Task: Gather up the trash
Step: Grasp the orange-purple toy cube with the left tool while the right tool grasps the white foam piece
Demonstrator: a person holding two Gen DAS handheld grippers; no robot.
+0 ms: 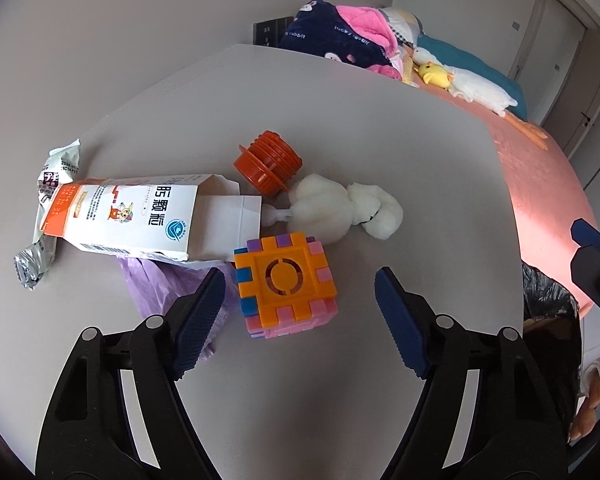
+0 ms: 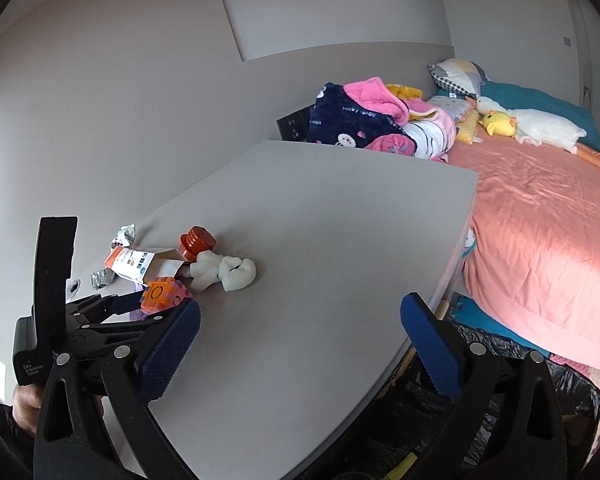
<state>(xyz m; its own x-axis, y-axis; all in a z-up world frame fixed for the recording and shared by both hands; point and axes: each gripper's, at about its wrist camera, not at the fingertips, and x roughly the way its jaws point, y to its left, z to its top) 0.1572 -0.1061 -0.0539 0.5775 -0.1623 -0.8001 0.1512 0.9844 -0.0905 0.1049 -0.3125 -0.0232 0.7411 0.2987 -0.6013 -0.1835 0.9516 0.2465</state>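
Salmon-pink bedding covers the bed (image 2: 540,240) beside the pale grey desk (image 2: 320,260), and a black plastic bin bag (image 2: 500,360) sits low between the two. On the desk's left part the trash lies bunched: an opened white-and-orange cardboard carton (image 1: 140,212) on its side, resting over a thin lilac plastic bag (image 1: 160,284) and against a crumpled silver foil wrapper (image 1: 44,216) at its closed end. Just beside the carton's open flaps are a white fluffy plush toy (image 1: 340,208), an orange-and-pink interlocking plastic cube (image 1: 288,288) and a rust-red ribbed plastic cap (image 1: 268,164). The left gripper (image 1: 300,312) hovers low with its jaws spread wide either side of the cube, holding nothing. The right gripper (image 2: 300,344) hangs over bare desk near the bag-side edge, jaws wide apart and empty
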